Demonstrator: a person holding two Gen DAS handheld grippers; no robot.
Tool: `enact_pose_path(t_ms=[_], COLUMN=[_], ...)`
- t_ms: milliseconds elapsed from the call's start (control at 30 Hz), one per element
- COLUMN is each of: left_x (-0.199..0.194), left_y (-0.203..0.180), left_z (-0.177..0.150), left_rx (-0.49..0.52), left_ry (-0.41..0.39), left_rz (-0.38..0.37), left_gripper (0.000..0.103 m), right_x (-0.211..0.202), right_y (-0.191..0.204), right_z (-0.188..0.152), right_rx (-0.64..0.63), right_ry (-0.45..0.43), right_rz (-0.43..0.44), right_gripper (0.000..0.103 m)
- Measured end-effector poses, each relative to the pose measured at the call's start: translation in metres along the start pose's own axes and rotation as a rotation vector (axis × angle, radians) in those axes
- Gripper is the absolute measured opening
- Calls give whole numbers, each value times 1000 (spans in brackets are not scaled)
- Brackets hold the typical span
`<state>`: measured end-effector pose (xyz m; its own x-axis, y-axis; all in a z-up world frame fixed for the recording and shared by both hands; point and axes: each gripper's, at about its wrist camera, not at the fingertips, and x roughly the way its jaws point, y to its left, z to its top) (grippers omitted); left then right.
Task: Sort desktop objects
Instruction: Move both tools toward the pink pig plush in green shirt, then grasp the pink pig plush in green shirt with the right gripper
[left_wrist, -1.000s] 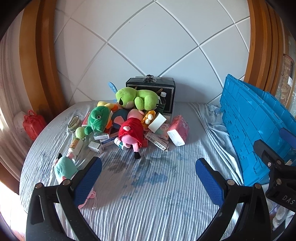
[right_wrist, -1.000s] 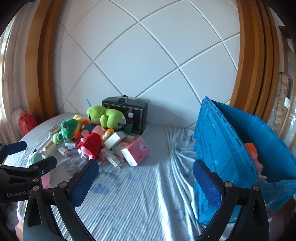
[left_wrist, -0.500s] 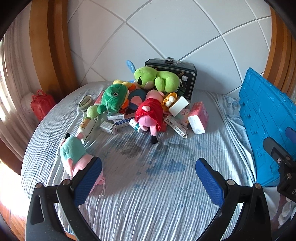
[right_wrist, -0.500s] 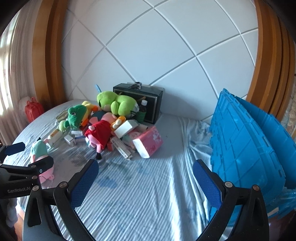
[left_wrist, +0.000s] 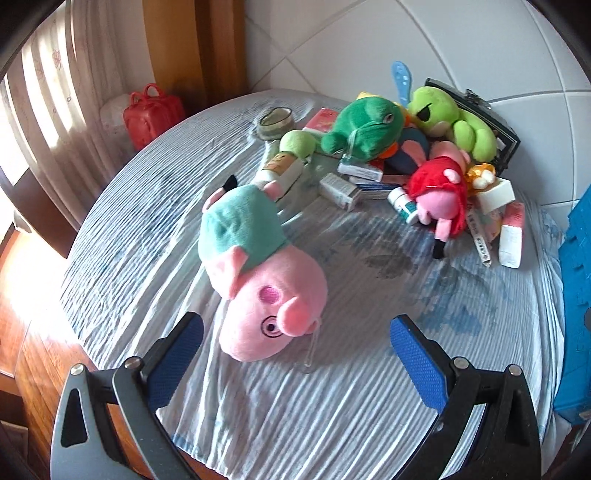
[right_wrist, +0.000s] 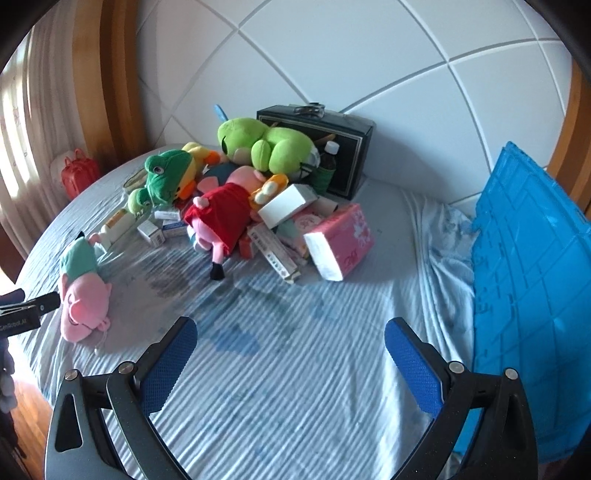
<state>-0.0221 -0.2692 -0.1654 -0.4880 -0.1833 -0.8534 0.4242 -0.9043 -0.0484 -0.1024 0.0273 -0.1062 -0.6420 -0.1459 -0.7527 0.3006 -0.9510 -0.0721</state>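
- Striped cloth covers the round table (right_wrist: 295, 369) I am working over, with a padded white wall behind; nearly everything looks unsorted to me.
- At the table's right edge stands the blue crate (right_wrist: 528, 266); I cannot see inside it.
- Toward the back, the heap waits: lime frog plush (right_wrist: 266, 147), dark green frog plush (right_wrist: 166, 175), red-dressed pig plush (right_wrist: 221, 218), pink tissue pack (right_wrist: 341, 240), small boxes.
- Apart from that heap, the teal-shirted pig plush (left_wrist: 255, 273) lies just ahead of my left gripper (left_wrist: 295, 332).
- Both claws gape wide and hold nothing; my right gripper (right_wrist: 291, 339) hovers above bare cloth.
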Motion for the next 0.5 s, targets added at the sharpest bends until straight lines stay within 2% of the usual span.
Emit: enact_pose_path(t_ms=[133,233,333,400,500], left_x=[22,42,56,55,54], left_y=[39,59,69,75,84], left_z=[-1,2,2,-1,0], left_rx=[-15,-6,43,73,162], left_ry=[39,88,164,159,155], left_rz=[-6,-67,-108,-63,57], left_gripper=[102,102,102,102,102], right_x=[28,36,38,40,43], right_y=[34,62,80,90,107], right_z=[4,-3,-13,-22,-33], right_rx=[-22,-43,9,45,35], right_ry=[54,65,76,100,110], right_rz=[53,66,73,120,171], right_gripper=[103,103,103,103,103])
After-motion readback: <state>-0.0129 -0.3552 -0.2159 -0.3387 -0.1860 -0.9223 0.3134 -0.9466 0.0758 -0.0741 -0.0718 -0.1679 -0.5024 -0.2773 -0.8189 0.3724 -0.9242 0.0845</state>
